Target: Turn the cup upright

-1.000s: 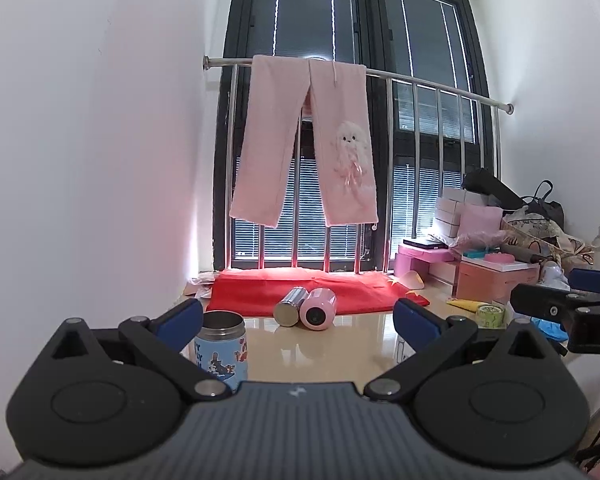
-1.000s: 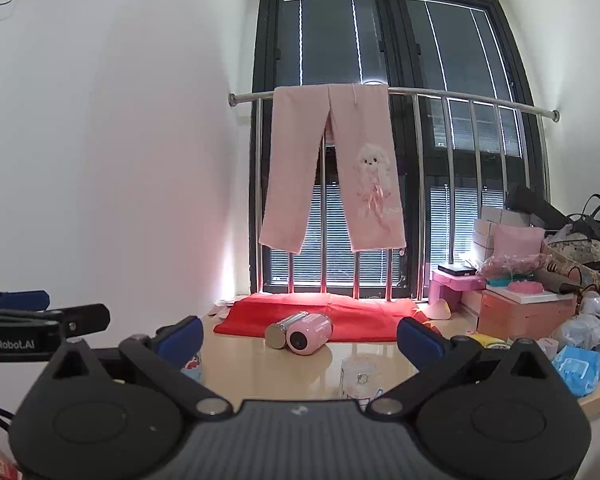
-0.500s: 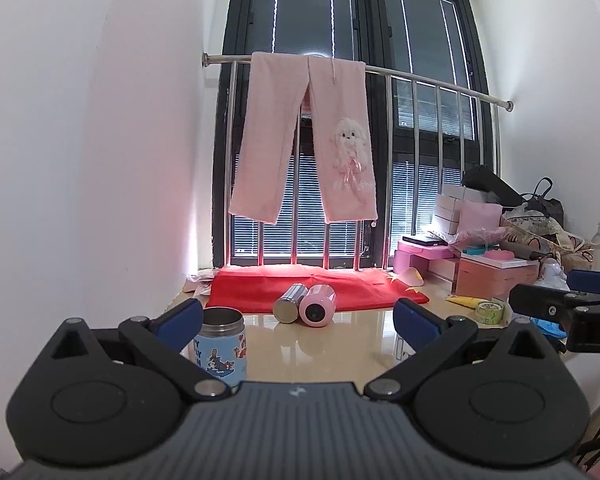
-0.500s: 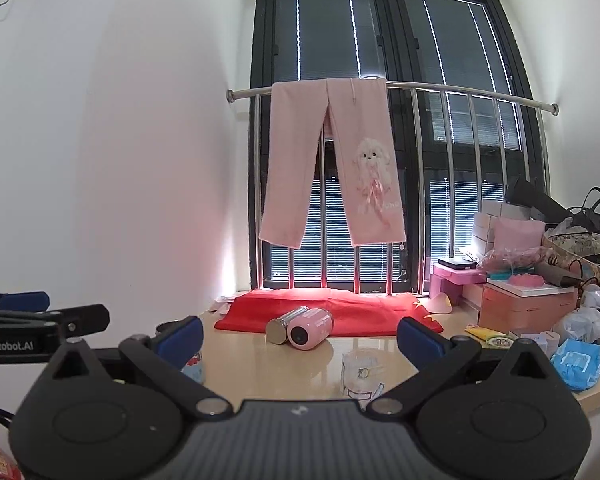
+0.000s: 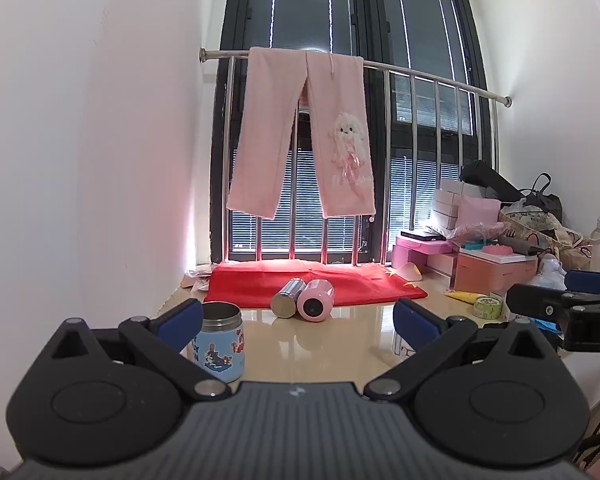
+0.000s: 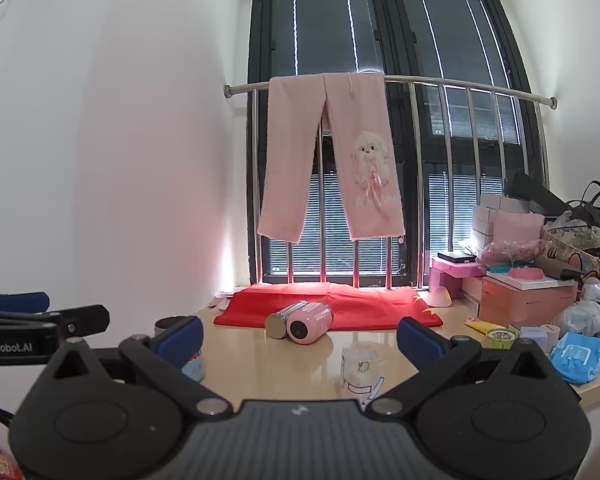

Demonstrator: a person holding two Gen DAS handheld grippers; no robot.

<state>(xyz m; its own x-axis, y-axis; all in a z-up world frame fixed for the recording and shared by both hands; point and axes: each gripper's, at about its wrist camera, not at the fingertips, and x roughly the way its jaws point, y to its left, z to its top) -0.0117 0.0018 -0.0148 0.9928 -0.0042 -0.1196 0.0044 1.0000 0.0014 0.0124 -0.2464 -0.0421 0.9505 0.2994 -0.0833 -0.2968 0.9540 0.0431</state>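
A pink cup (image 5: 316,300) lies on its side on the beige table, base toward me, beside a steel cup (image 5: 287,302) that also lies on its side. Both show in the right wrist view, pink (image 6: 310,322) and steel (image 6: 284,319). A blue cartoon-print steel cup (image 5: 221,347) stands upright at the near left. A clear glass (image 6: 360,368) stands near the right gripper. My left gripper (image 5: 298,320) is open and empty, well short of the cups. My right gripper (image 6: 300,336) is open and empty too.
A red cloth (image 5: 312,286) lies at the back under the railing with hanging pink trousers (image 5: 300,136). Boxes, bags and packets (image 6: 540,292) crowd the right side. A tape roll (image 5: 488,306) sits at the right. The wall is close on the left.
Both views have tilted slightly upward, so the table objects sit a little lower in frame. Both grippers stay open; no object has moved.
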